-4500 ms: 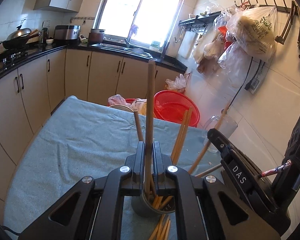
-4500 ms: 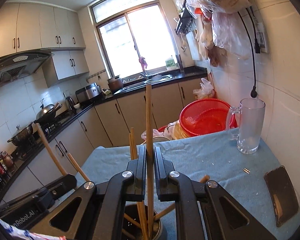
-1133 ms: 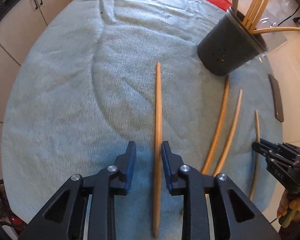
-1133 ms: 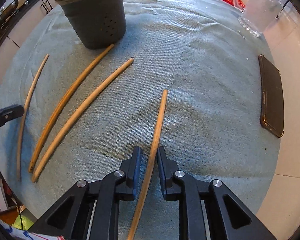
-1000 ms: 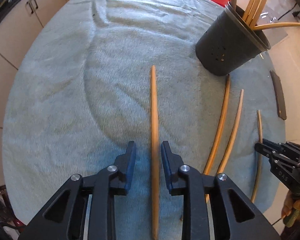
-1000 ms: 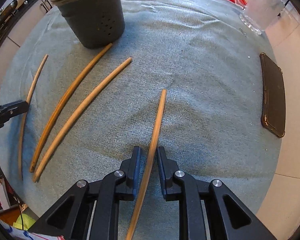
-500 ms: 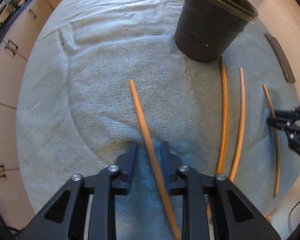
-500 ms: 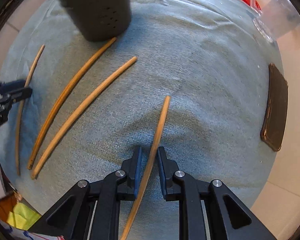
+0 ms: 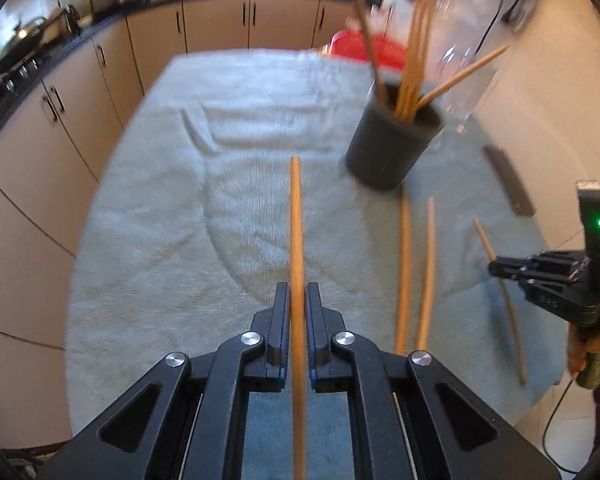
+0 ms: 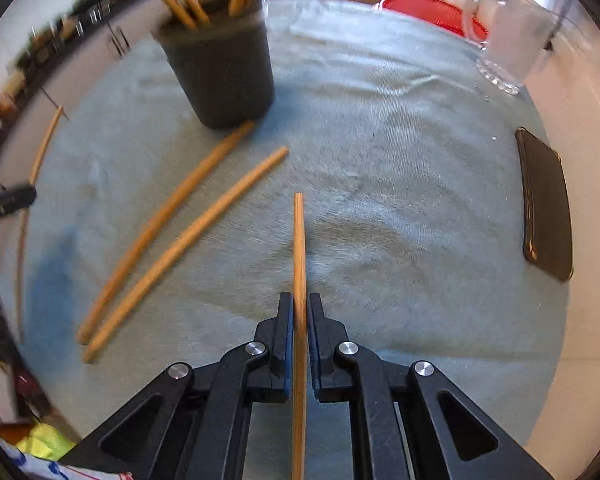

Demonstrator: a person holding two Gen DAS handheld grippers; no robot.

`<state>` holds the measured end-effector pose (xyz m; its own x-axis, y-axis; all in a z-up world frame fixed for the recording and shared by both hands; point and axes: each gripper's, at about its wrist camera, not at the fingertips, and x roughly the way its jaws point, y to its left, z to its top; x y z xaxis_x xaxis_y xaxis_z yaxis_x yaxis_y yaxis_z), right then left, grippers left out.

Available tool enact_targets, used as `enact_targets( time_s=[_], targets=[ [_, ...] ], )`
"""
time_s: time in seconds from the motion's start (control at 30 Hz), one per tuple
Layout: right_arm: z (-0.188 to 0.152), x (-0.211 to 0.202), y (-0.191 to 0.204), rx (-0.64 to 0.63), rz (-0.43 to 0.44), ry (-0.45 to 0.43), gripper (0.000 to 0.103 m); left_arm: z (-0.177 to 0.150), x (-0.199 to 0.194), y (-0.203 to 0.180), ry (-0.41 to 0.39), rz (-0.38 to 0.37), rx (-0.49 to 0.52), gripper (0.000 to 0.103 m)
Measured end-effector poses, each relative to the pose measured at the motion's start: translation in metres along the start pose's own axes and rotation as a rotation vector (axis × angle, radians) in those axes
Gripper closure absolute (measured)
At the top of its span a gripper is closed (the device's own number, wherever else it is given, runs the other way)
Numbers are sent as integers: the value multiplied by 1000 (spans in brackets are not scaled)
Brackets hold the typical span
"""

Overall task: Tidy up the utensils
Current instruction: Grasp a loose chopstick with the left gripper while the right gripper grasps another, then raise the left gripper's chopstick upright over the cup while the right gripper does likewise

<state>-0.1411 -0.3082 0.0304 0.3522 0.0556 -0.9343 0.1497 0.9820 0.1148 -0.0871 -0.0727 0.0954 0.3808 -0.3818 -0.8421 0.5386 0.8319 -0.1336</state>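
Chopstick (image 9: 296, 232) clamped between fingers (image 9: 283, 320)

left wrist: steeply down, near table | right wrist: likewise | shared: dark cup (image 9: 388, 148)

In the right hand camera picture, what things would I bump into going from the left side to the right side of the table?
Thin wooden chopstick at the left edge → two wooden chopsticks lying side by side → wooden chopstick clamped in the right hand-held gripper → flat dark phone.
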Motion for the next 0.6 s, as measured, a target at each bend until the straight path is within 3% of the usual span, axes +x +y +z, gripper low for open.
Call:
enact_targets(
  time_s=[0.13,0.23,0.3,0.6],
  targets=[
    [-15,-34,6,41,39,-141,96,-8,-34,-3,-95,-29,-19,96],
    [-32,-58,5,68,76,-228,96,-15,-49,-9,-170,0,-15,96],
    [-39,-70,9,78,81,-273,96,-16,-57,-17,-208,23,4,96],
    [-46,-112,13,88,96,-453,96,-8,-86,-32,-362,-8,8,96]
  ],
)
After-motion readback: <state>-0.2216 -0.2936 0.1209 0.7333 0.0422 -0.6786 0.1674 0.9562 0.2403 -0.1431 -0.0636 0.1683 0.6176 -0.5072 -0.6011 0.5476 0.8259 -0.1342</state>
